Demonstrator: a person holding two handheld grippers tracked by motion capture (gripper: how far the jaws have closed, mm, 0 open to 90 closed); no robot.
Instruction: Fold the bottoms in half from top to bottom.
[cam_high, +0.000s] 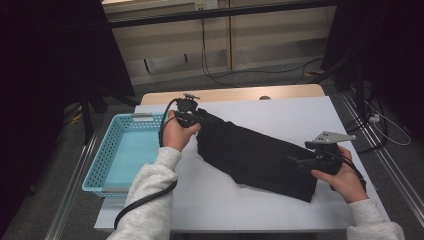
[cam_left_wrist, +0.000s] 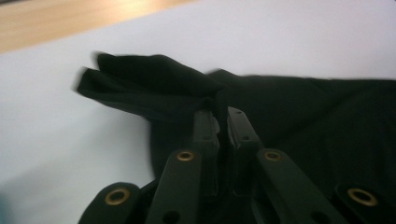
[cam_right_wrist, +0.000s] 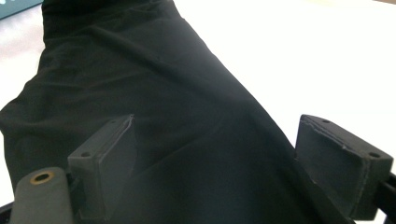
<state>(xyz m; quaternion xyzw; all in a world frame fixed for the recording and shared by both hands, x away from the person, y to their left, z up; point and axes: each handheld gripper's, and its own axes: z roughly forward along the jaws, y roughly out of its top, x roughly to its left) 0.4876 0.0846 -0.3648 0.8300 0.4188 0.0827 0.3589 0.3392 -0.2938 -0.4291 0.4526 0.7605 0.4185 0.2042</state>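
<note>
Nearest the person, the right gripper (cam_high: 306, 160) sits at the lower right end of the black cloth (cam_high: 255, 155), its jaws spread wide with the fabric lying between them, untouched by either pad. The cloth is a matte, softly creased dark garment stretched diagonally across the white table (cam_high: 280, 112). Farther off, the left gripper (cam_high: 196, 119) has its jaws pinched together on a fold at the cloth's upper left end, beside the turquoise basket (cam_high: 125, 150).
</note>
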